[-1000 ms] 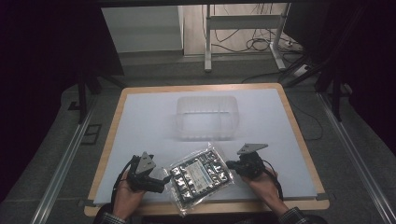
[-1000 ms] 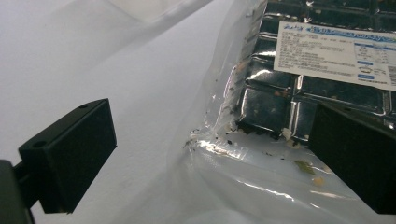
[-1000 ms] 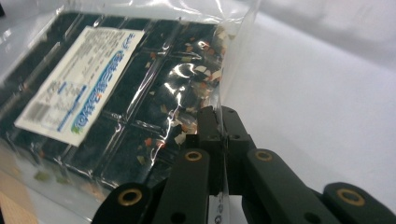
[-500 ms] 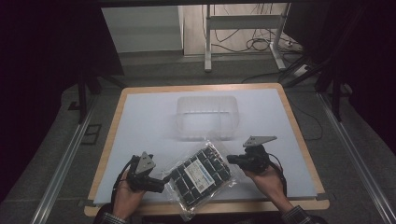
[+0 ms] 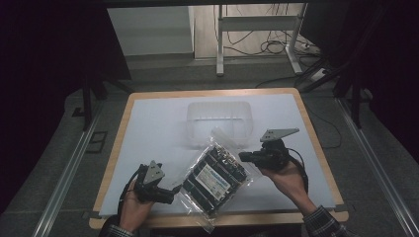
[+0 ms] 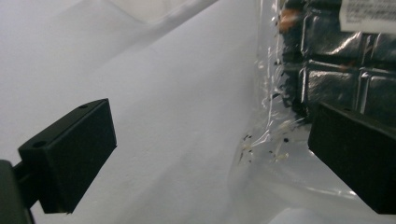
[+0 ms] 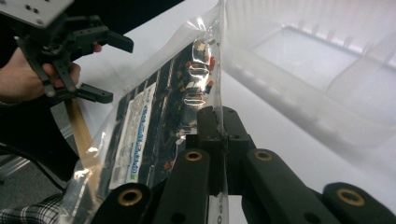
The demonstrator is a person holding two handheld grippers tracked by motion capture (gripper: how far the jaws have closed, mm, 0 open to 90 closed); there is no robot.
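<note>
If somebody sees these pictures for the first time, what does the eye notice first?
First, the clear bag of dark packets, tilted up at the table's near edge, its edge pinched in the shut right gripper. Beside it the left gripper waits with open jaws. Behind the bag stands a clear plastic bin.

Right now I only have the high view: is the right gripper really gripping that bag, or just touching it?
Observer: Gripping. In the right gripper view, the right gripper has its jaws shut on the clear edge film of the bag.
Operator: And the left one?
Observer: The left gripper has its jaws wide open. The bag's clear film reaches in between them, unpinched, over the white table.
Operator: What's in the bag?
Observer: Rows of dark foil packets with a white printed label on them.
</note>
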